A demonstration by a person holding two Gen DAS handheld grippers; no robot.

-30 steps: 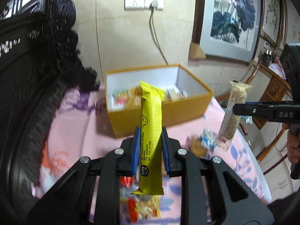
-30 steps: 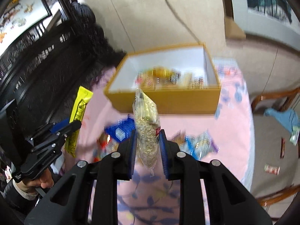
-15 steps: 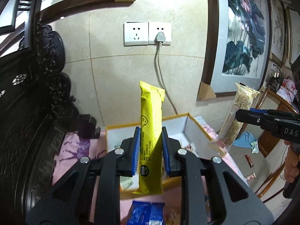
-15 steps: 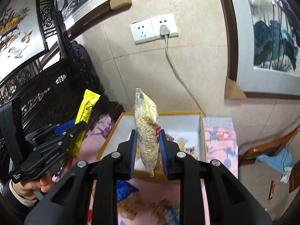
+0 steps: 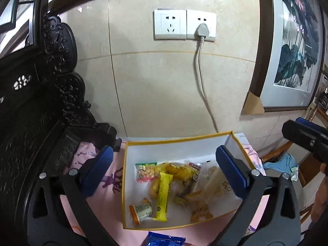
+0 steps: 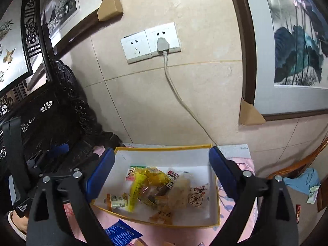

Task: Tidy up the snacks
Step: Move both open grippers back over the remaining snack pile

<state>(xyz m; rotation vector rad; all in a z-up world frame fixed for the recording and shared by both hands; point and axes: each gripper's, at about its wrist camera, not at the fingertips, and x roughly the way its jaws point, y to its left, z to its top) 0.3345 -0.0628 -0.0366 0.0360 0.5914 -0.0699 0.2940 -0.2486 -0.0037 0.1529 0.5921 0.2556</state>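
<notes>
Presently the left gripper stands with its jaws spread wide, having just been opening, and nothing lies between its blue pads. The right gripper is likewise wide apart, its jaws just opened, with nothing between them. Both hang above the open box, which shows between each pair of fingers.

The yellow bar lies flat inside the box, left of centre, long and narrow, bright yellow with dark print, its length running from the front wall toward the back. In the right wrist view the same bar rests tilted across other packets. The clear grain packet lies right of centre in the box, pale and translucent, beside a clear wrapper with a red round mark.

The box has a yellow outside and rim and a white inside, and sits on a surface covered in pink floral cloth, against the tiled wall. It holds a loose heap of snacks: one green-topped peanut packet at the back left, one small orange packet at the front left, several yellow and amber wrapped pieces in the middle; their exact count cannot be told.

One blue packet lies on the surface just in front of the box. One double wall socket carries one grey plug.
</notes>
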